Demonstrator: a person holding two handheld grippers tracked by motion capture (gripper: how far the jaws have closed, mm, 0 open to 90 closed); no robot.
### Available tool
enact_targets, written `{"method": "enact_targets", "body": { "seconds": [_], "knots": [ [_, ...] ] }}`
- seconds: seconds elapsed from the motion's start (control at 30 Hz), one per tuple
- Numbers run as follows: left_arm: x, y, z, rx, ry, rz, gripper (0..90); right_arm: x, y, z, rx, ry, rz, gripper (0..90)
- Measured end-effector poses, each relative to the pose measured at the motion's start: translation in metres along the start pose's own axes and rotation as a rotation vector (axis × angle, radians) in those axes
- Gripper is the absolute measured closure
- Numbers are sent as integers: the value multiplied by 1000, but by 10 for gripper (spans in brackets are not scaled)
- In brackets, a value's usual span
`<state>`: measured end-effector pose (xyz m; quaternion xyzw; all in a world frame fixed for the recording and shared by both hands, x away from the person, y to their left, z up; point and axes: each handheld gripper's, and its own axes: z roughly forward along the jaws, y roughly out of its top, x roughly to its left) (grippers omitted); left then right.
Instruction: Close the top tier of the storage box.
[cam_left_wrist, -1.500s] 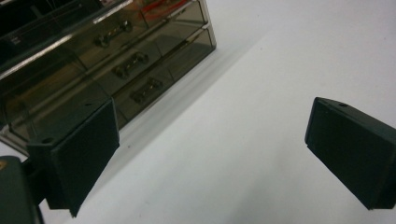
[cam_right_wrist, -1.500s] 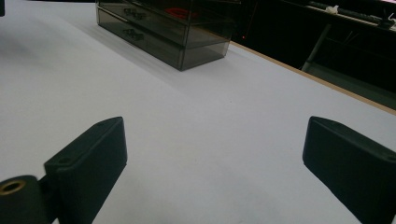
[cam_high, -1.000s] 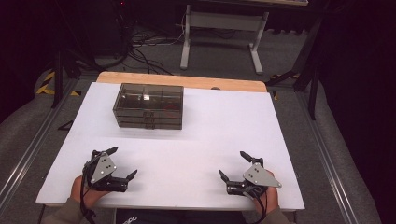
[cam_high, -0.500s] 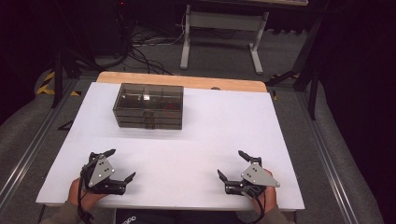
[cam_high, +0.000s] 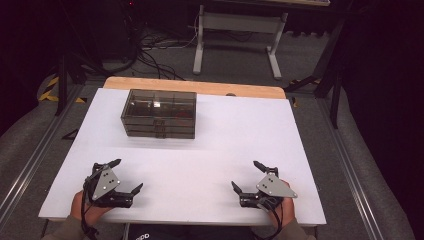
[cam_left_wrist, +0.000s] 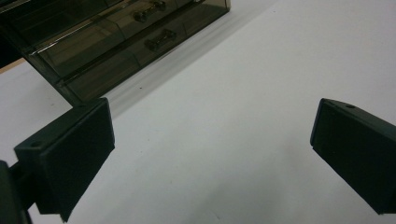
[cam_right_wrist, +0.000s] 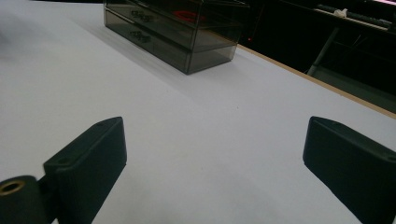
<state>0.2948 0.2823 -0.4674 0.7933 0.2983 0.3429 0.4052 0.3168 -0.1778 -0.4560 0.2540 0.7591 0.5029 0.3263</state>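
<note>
A dark see-through drawer box (cam_high: 159, 113) stands on the white table top (cam_high: 230, 145), toward the back left. Its drawers with small handles show in the left gripper view as the drawer box (cam_left_wrist: 116, 37); in the right gripper view the drawer box (cam_right_wrist: 173, 28) holds something red. My left gripper (cam_high: 126, 175) rests near the front left edge, jaws wide apart with nothing between them. My right gripper (cam_high: 246, 176) sits at the front right, also open and empty. In the gripper views the left gripper (cam_left_wrist: 212, 154) and right gripper (cam_right_wrist: 215, 163) frame bare table.
A wooden strip (cam_high: 195, 86) edges the table's far side. Beyond it stand a metal stand (cam_high: 235, 35) and cables (cam_high: 150, 45) on the grey floor. Metal rails (cam_high: 345, 165) run along both sides of the table.
Both grippers have shifted very slightly toward the front edge. The drawer box has not moved.
</note>
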Motion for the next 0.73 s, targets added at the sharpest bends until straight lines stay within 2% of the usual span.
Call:
{"method": "enact_targets", "body": {
  "seconds": [0.03, 0.07, 0.1, 0.13, 0.2, 0.33, 0.37, 0.57, 0.6, 0.73],
  "knots": [
    [0, 0, 0, -1, 1, -1, 7, 0, 0, 0, 0, -1, 1, 67],
    [-4, -1, 2, -6, -38, -58, 7, 0, 0, 0, 2, 0, 0, 68],
    [-3, -1, 2, -7, -34, -47, 7, 0, 0, 0, 2, -1, -3, 67],
    [0, 0, 2, -2, -8, -6, 7, 0, 0, 0, 2, -1, -4, 67],
    [1, 0, 3, 3, -12, -5, 7, 0, -1, 0, 3, -1, -3, 67],
    [2, 0, 5, 5, -18, -13, 7, -2, -1, -1, 0, -5, 4, 67],
    [0, -1, 6, -1, -39, -60, 7, -2, -1, -1, 1, -5, 3, 67],
    [3, -2, 8, 8, -33, -64, 7, -4, -2, 1, 5, -2, 11, 67],
    [3, -3, 8, 4, -33, -77, 7, -4, -2, 2, 6, -3, 12, 67],
    [4, -2, 8, 6, -27, -69, 8, -5, -2, 2, 5, -2, 18, 67]
  ]
}}
